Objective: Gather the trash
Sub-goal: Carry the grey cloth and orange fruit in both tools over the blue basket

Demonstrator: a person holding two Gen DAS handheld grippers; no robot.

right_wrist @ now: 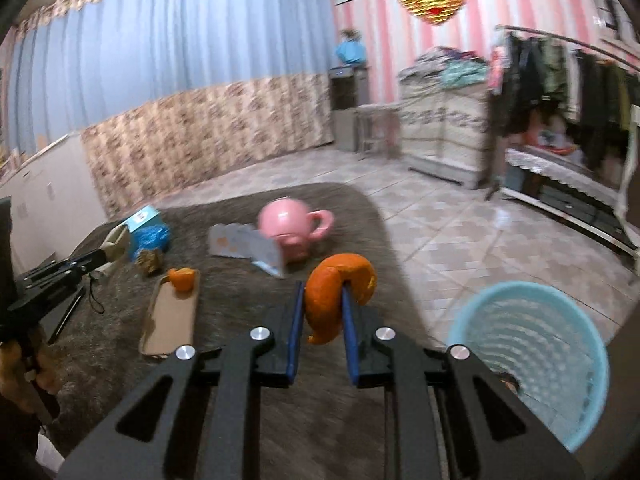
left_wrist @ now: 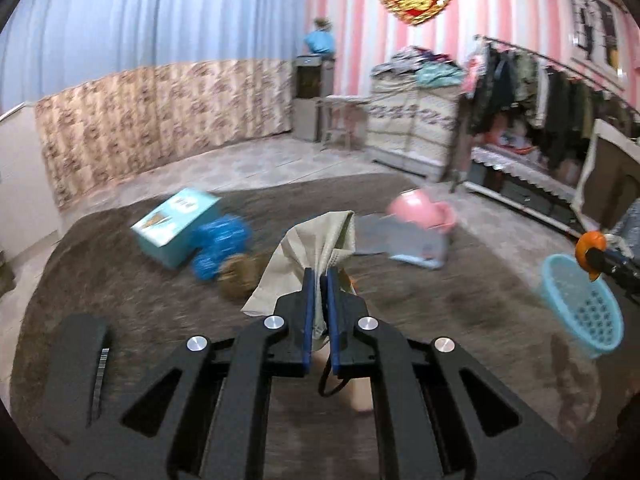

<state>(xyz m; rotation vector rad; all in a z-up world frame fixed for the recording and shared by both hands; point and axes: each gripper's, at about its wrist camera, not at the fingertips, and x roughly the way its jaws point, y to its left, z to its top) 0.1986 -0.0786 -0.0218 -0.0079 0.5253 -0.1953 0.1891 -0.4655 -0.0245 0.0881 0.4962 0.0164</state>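
1. Left wrist view: the left gripper (left_wrist: 320, 276) sits at centre bottom, its blue pads nearly together and pinched on a beige crumpled bag (left_wrist: 316, 240) that stands up above the fingertips
2. Right wrist view: the right gripper (right_wrist: 322, 300) is at centre bottom, jaws narrowed on a curled orange peel (right_wrist: 338, 288); the peel bulges out above and to the right of the pads
3. The blue basket (right_wrist: 532, 356) lies at lower right of the right view, mouth toward the camera, part on the rug and part on the tiled floor; in the left view it shows at the right edge, just under the peel
4. On the grey rug (right_wrist: 240, 360), left of centre in the right view, a flat brown card (right_wrist: 172, 320) carries a second peel piece (right_wrist: 183, 278) at its far end
5. Beyond that, mid-frame, a pink teapot (right_wrist: 294, 224) stands behind a pale folded paper (right_wrist: 248, 246)
6. In the left view, left of centre, a teal box (left_wrist: 174, 226) lies tilted, with a blue wrapper (left_wrist: 220, 246) just beside it and a brown clump (left_wrist: 238, 276) in front
7. Both views are blurred, so fine detail on the trash cannot be told
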